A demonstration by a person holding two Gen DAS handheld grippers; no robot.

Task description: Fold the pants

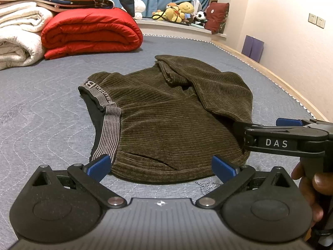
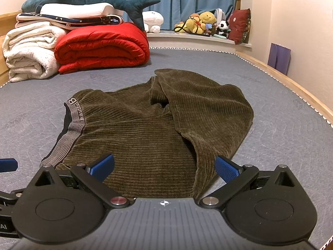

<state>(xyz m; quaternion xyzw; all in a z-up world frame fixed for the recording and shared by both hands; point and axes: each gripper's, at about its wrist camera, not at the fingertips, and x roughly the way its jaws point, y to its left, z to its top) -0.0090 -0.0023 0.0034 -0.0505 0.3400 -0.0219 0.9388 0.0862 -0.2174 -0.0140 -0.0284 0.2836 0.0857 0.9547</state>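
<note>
- Pants [image 1: 166, 114]: olive-brown corduroy, lying in a folded bundle on the grey quilted mattress [image 1: 52, 108], roughly mid-bed.
- Striped waistband [image 1: 108, 125] with lettering on the left side, dark lining showing at the opening; a leg is folded over on the right, ending in a flap at the far edge.
- Left gripper [image 1: 162, 166]: blue pads spread wide, at the near edge of the pants, gripping nothing.
- Right gripper [image 2: 164, 167]: spread wide as well, hovering over the near-right part of the cloth; contact with fabric unclear from this angle.
- In the left wrist view the right gripper's body comes in from the right, a hand [image 1: 310, 189] on its handle.
- Far left: red quilt [image 1: 91, 33] beside white blankets [image 1: 18, 35], plush shark [image 2: 93, 0] on top.
- Far right: plush toys [image 2: 204, 24] on a window ledge, blue curtain [image 2: 177, 2] behind.
</note>
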